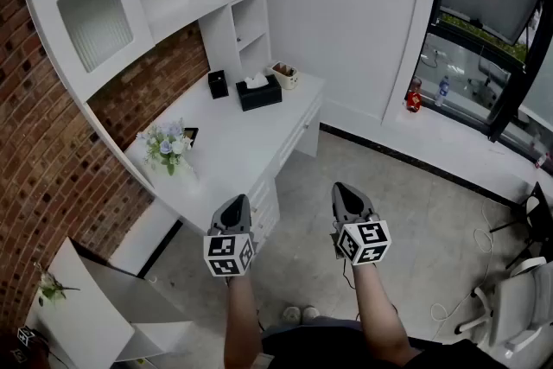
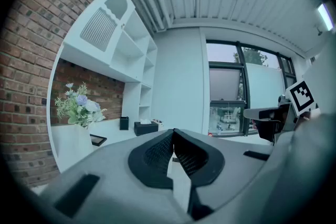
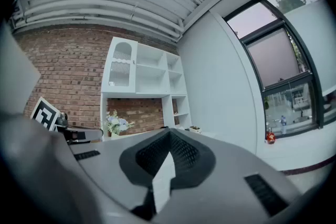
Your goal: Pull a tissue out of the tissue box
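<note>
Head view, left to right: left gripper (image 1: 233, 205) and right gripper (image 1: 347, 193) held side by side over the floor, roughly level, aimed toward the white desk (image 1: 226, 153) and well apart from everything on it. Left gripper view: jaws pressed together at the tips, nothing between. Right gripper view: the same, jaws together and empty. Looks like the very start, with the approach not yet made and no tissue touched. Calls next for stepping toward the far end of the desk, opening one pair of jaws a little and bringing the tips down around the tuft. Probably calls as well for steadying the box with the other gripper, to keep it from lifting with the pull. Across the desk from the left: flowers (image 1: 167, 147) near the brick wall, then a small black box (image 1: 218, 84), the tissue box (image 1: 259, 93) and a basket (image 1: 285, 75), these three in a row at the far end by the shelves. Lies flat, long axis running across the picture and rising slightly to the right, roughly along that row. Faces its slot upward, with a white tissue (image 1: 256, 81) poking up from the middle of the top. Suggests an upward pull, straight off the slot.
</note>
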### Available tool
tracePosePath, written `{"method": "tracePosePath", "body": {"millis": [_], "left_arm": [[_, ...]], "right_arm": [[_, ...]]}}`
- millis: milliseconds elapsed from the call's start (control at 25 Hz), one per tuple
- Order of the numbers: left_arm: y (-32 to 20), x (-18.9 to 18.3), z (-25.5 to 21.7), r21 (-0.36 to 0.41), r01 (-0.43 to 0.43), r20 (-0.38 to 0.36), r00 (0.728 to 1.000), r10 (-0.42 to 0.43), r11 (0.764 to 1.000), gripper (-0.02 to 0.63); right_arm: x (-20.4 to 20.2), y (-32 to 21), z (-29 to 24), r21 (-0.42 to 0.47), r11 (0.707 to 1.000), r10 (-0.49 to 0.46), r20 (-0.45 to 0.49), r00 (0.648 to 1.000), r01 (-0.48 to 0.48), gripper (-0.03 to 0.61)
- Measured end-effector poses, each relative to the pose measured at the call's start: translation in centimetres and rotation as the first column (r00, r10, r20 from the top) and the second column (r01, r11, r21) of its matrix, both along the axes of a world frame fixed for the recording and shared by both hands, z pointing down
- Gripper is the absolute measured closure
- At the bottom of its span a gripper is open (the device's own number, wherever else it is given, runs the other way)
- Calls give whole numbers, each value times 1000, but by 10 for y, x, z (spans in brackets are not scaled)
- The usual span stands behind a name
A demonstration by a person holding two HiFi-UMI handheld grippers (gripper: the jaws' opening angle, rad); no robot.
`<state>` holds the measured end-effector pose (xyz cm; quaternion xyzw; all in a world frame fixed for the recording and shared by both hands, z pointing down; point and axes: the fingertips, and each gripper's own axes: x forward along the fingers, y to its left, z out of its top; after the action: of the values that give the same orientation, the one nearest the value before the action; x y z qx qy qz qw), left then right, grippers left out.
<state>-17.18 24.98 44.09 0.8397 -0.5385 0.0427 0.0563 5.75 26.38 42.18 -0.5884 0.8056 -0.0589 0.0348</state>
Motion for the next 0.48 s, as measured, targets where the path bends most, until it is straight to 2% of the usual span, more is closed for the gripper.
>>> {"method": "tracePosePath", "body": {"millis": [480], "left_arm": [[1, 10, 4, -5, -17, -4, 1000, 17, 1000, 604]], "right_arm": [[6, 3, 1, -2, 1000, 7, 22, 1000, -7, 581]]}}
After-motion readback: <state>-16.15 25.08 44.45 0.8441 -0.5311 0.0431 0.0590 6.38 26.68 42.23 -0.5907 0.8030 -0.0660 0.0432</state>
